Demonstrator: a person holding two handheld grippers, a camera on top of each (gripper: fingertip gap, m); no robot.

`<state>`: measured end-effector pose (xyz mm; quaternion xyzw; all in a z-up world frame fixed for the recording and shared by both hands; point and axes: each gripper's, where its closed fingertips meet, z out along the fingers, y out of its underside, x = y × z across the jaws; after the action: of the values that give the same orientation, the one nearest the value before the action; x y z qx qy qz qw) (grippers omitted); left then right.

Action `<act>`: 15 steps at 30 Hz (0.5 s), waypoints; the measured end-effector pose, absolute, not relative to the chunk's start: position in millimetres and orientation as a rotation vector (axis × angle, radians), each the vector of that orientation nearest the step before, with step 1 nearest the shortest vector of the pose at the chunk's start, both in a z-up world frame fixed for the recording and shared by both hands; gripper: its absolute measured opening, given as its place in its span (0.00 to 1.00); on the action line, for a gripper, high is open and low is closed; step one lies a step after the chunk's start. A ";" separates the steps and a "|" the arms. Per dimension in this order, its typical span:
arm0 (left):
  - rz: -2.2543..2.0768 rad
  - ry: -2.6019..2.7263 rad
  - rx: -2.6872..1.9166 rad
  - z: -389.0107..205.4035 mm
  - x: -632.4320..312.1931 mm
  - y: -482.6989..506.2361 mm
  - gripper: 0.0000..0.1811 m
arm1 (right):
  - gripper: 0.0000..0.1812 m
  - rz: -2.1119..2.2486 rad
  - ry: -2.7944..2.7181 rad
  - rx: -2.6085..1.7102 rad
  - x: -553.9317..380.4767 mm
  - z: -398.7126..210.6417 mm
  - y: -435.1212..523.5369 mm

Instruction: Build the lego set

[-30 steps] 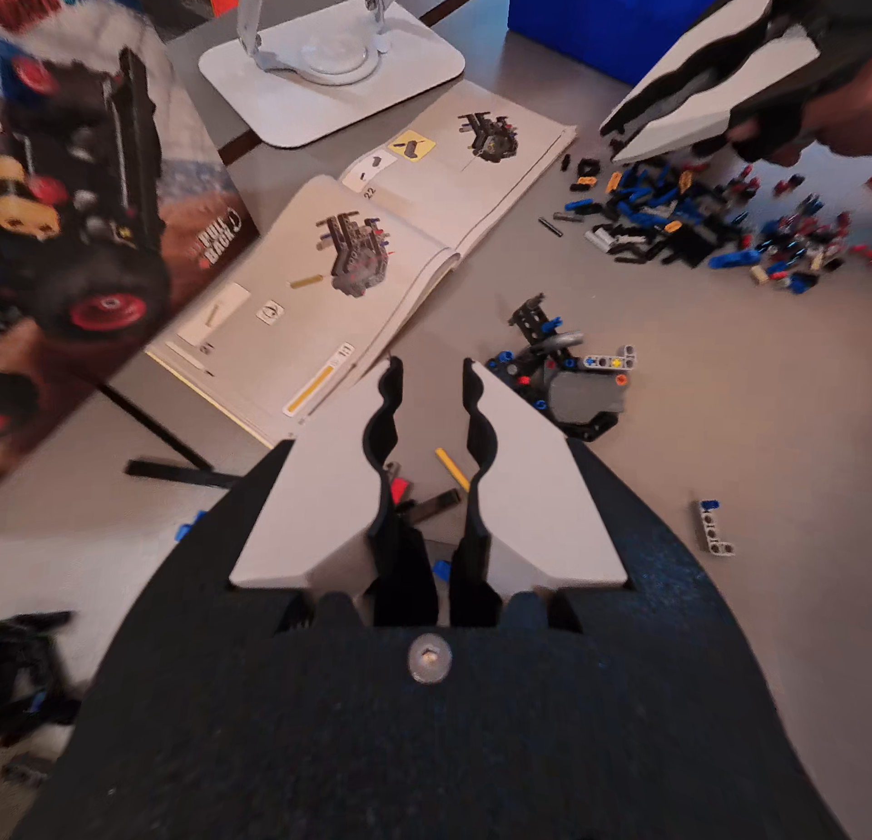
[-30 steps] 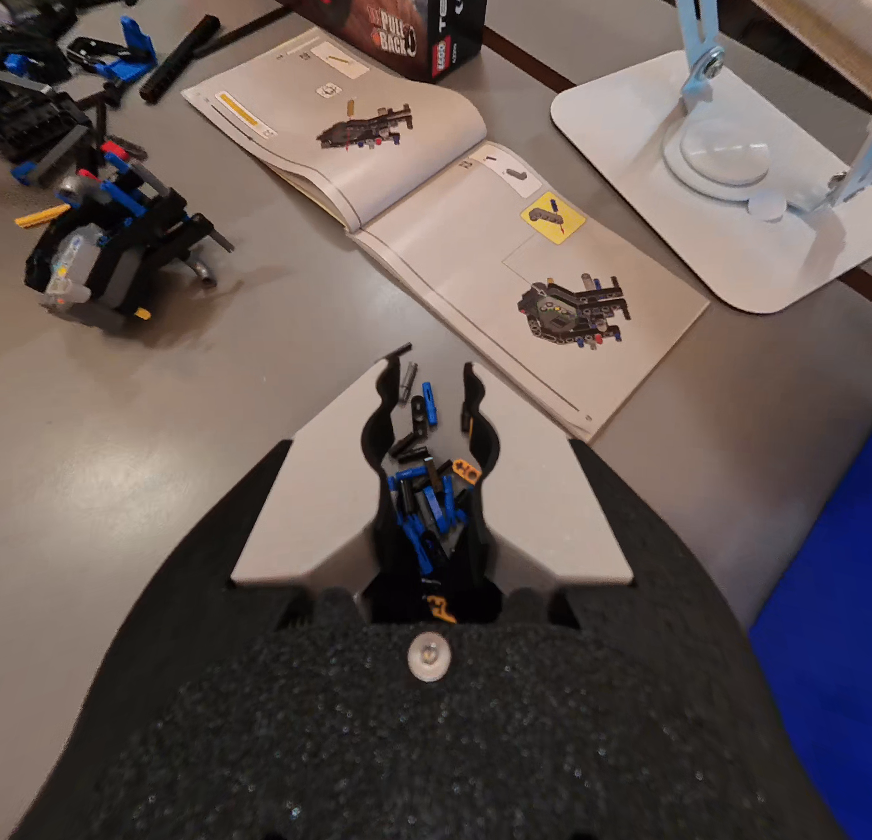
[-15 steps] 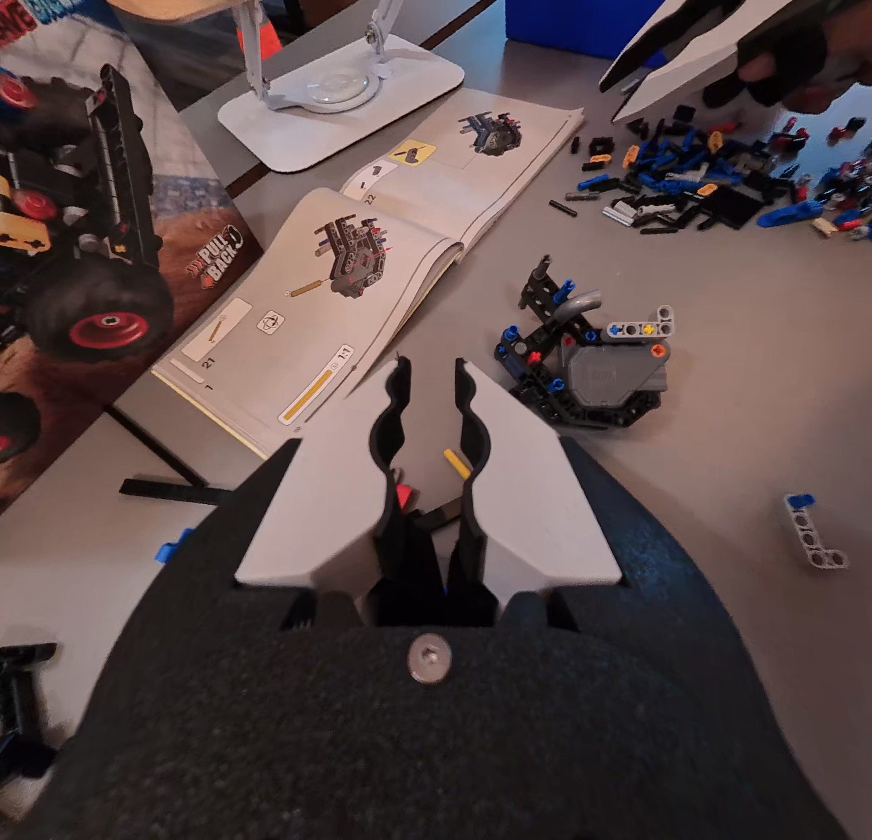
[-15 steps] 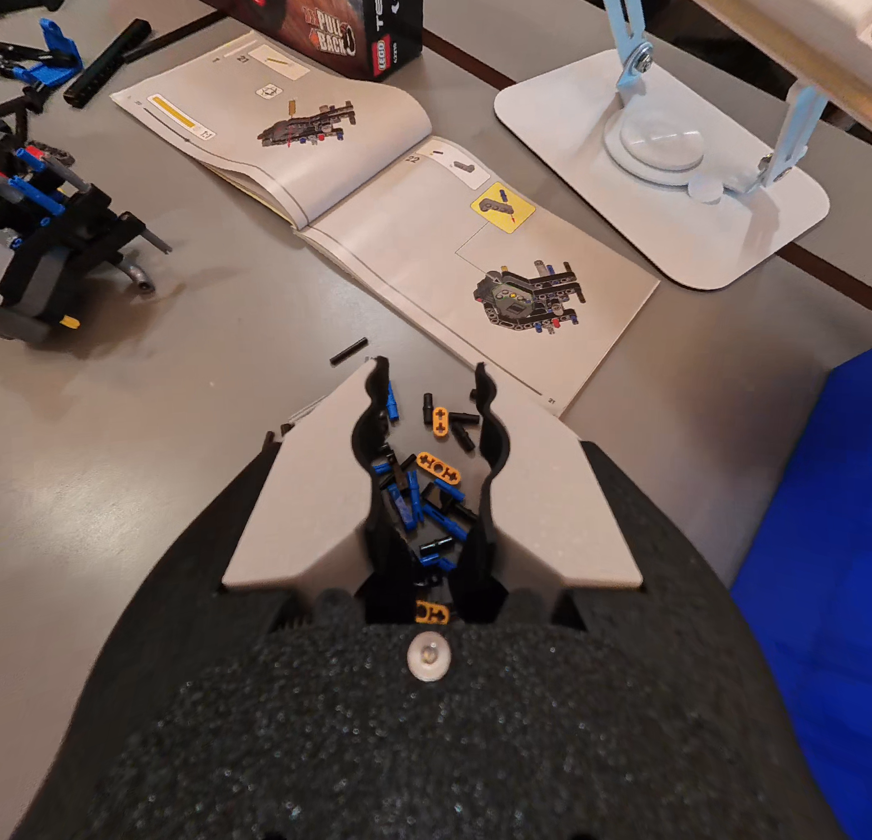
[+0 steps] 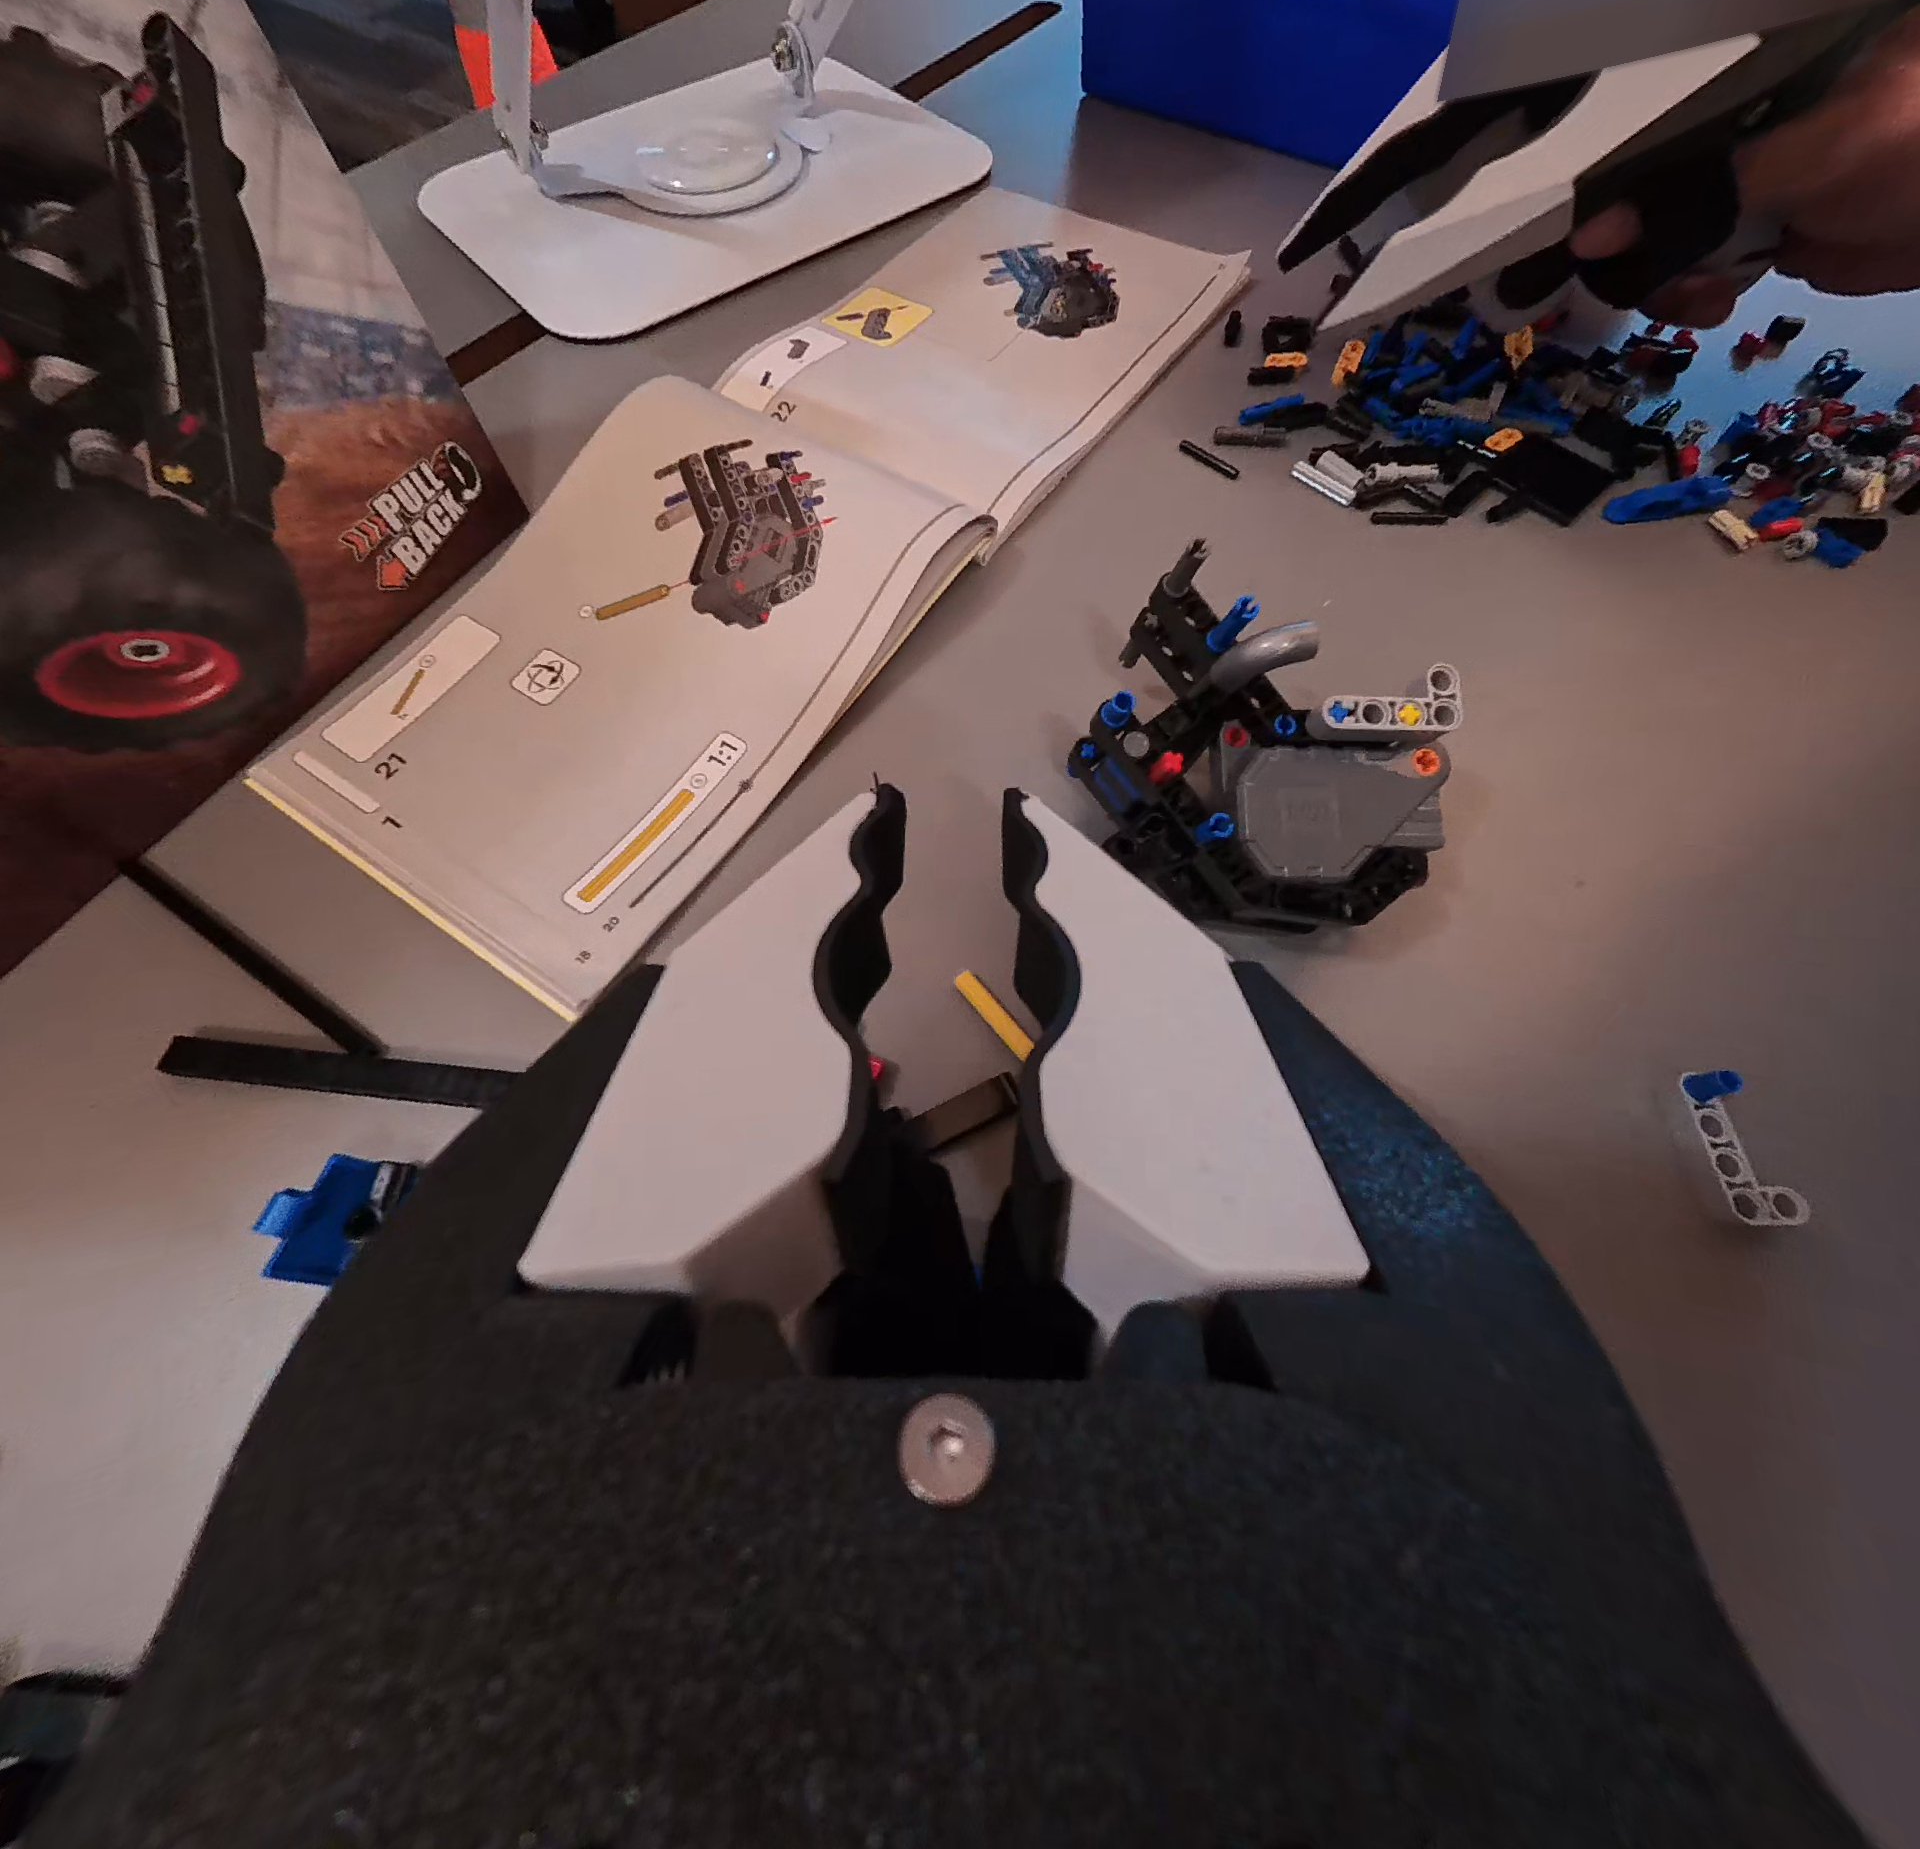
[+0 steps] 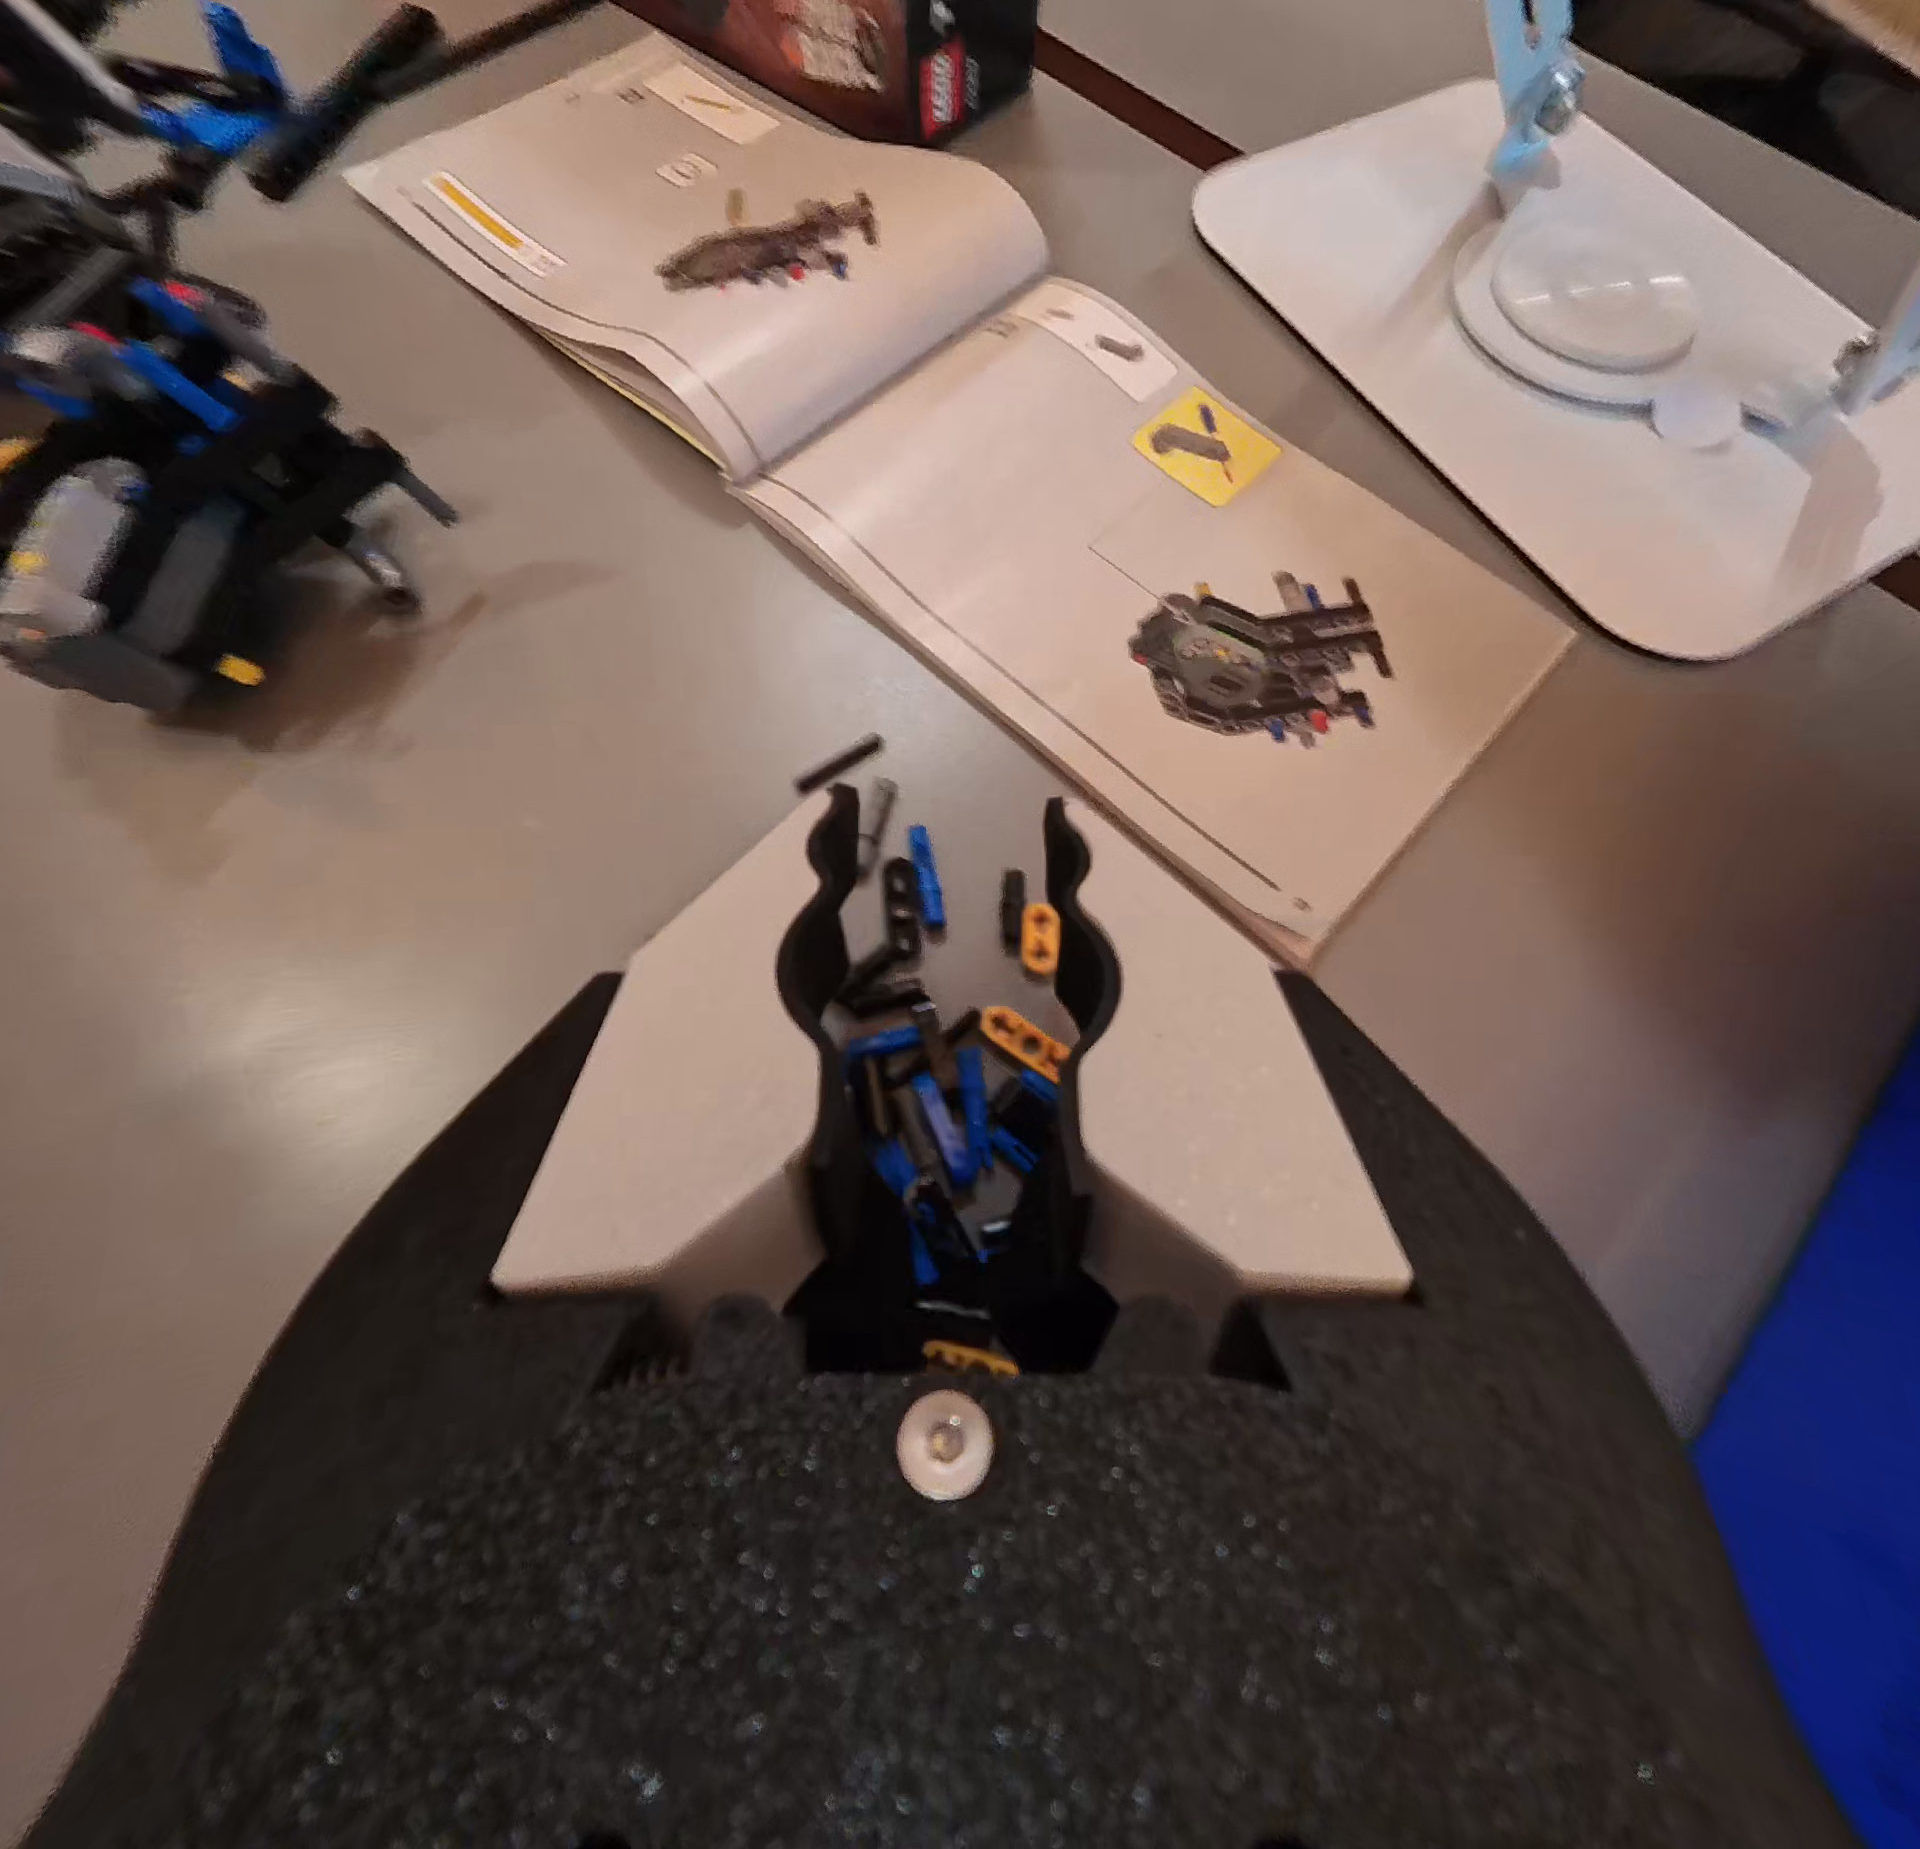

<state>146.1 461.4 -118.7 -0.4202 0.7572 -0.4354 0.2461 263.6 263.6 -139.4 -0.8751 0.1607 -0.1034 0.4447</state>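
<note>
Right gripper [image 6: 951,812]: we hold it empty, jaws apart, over the loose parts pile [image 6: 935,1072] to pick a piece
Left gripper [image 5: 945,802]: jaws apart, empty, waiting beside the half-built model [image 5: 1268,771]
Manual [image 5: 727,594]: lies open between box [image 5: 187,428] and model for reference
Surface: grey table [image 5: 1558,968], blue bin [image 5: 1268,23] behind

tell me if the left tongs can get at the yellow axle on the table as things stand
Probably yes. The left tongs are open and empty, and the yellow axle lies loose on the bare table in line with their gap, one end hidden behind a finger. The half-built model sits off to the side, clear.
</note>
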 end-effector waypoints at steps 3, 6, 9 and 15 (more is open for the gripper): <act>-1.199 2.071 -1.121 -112.4 143.0 459.1 0.09 | 0.23 -0.061 0.262 -2.109 225.5 -124.4 286.7; -1.252 2.144 -1.057 -104.1 128.8 447.4 0.06 | 0.26 0.107 0.058 -2.071 167.6 -111.8 315.7; -1.322 2.374 -0.994 -111.3 97.4 422.9 0.08 | 0.27 0.080 -0.073 -2.106 131.4 -119.2 339.1; -1.199 2.590 -0.928 -140.2 72.8 400.6 0.10 | 0.28 0.089 -0.145 -2.172 104.2 -135.7 354.3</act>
<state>72.8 400.6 -140.2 -0.3083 0.8609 -0.3986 0.0703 104.2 354.3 -135.7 -0.8837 -0.0590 0.0361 0.4629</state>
